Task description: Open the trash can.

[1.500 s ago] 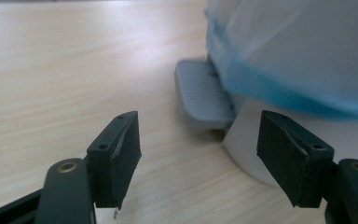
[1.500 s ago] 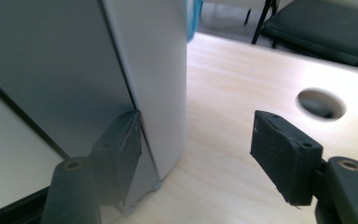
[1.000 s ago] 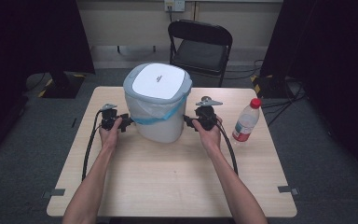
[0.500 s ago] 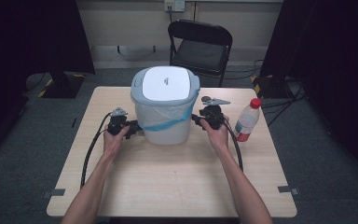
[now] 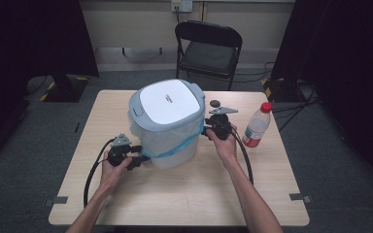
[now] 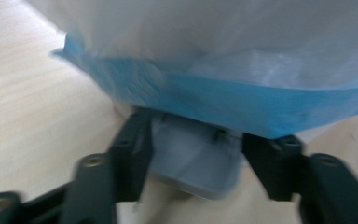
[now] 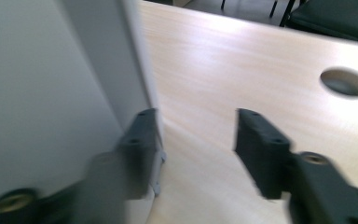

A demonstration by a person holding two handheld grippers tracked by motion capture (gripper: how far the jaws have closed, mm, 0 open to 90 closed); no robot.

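- The bin (image 5: 167, 124), grey-blue with a white lid, stands near the middle of the table (image 5: 184, 194). It has a clear bag (image 5: 175, 141) inside with a blue band around its lower part.
- The left gripper (image 5: 138, 159) is low at the bin's front-left corner. Its jaws have just been opening, and they now stand apart on both sides of a grey foot piece (image 6: 196, 158) at the base of the bin, under the blue band.
- The right gripper (image 5: 208, 127) is at the bin's far-right side, a little higher. Its jaws have also just been opening. One jaw lies against the bin wall (image 7: 51, 93), and the other stands free over the bare table, so nothing is gripped.
- The bin is between the two grippers, and both are very close to it.
- The gripper views are blurred, so I cannot tell whether the left jaws touch the foot piece. A bottle (image 5: 256, 125) stands well to the right.
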